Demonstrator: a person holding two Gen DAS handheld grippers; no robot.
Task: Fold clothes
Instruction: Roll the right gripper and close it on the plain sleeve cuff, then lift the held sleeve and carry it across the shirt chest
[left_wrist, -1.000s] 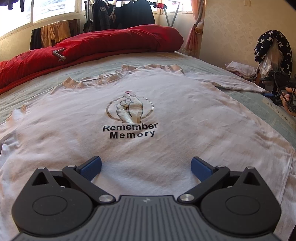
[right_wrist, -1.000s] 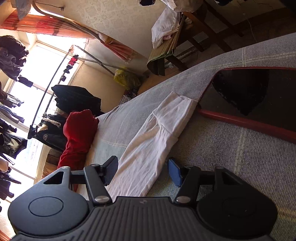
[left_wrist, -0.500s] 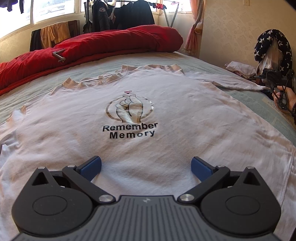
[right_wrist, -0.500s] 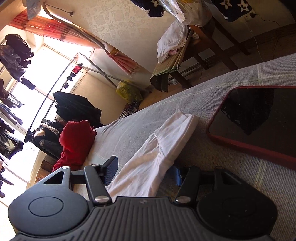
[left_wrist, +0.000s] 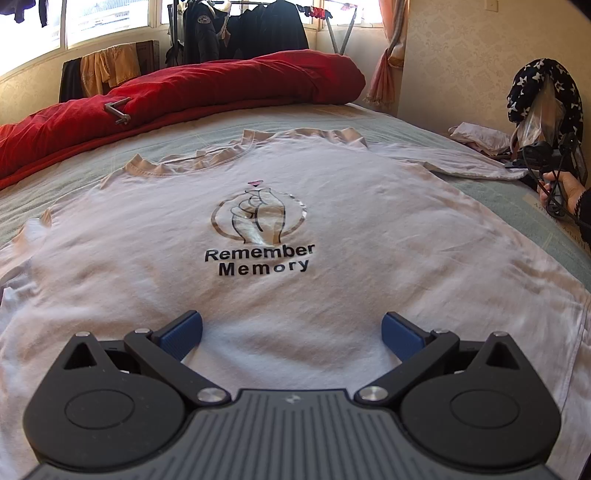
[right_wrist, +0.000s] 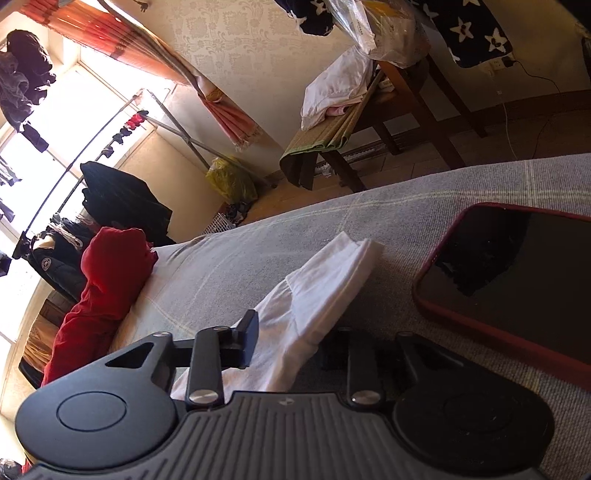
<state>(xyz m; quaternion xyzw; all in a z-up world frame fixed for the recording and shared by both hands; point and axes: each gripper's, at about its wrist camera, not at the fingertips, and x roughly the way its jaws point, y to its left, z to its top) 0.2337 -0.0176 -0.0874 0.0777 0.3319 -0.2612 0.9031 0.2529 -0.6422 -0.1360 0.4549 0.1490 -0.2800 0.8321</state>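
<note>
A white T-shirt (left_wrist: 295, 236) printed "Remember Memory" lies flat, front up, on the bed. My left gripper (left_wrist: 291, 332) hovers over its lower body, open, with only flat cloth under the blue pads. The shirt's right sleeve (right_wrist: 317, 291) stretches out over the grey bedcover. My right gripper (right_wrist: 290, 345) straddles this sleeve and its jaws are closing, the cloth bunched between the dark fingers (right_wrist: 247, 339). The far finger is partly hidden under the sleeve. In the left wrist view the right gripper (left_wrist: 535, 158) and the hand (left_wrist: 565, 188) holding it sit at the sleeve's end.
A red duvet (left_wrist: 203, 92) is heaped along the bed's far side. A phone in a red case (right_wrist: 517, 277) lies on the bedcover just right of the sleeve. A wooden chair (right_wrist: 406, 96) with clothes stands beside the bed, and a drying rack (left_wrist: 240, 33) stands at the window.
The right gripper's jaws have narrowed from wide apart onto the sleeve, and the gripper has rolled and slid a little along it. The left gripper and the shirt's body have not moved.
</note>
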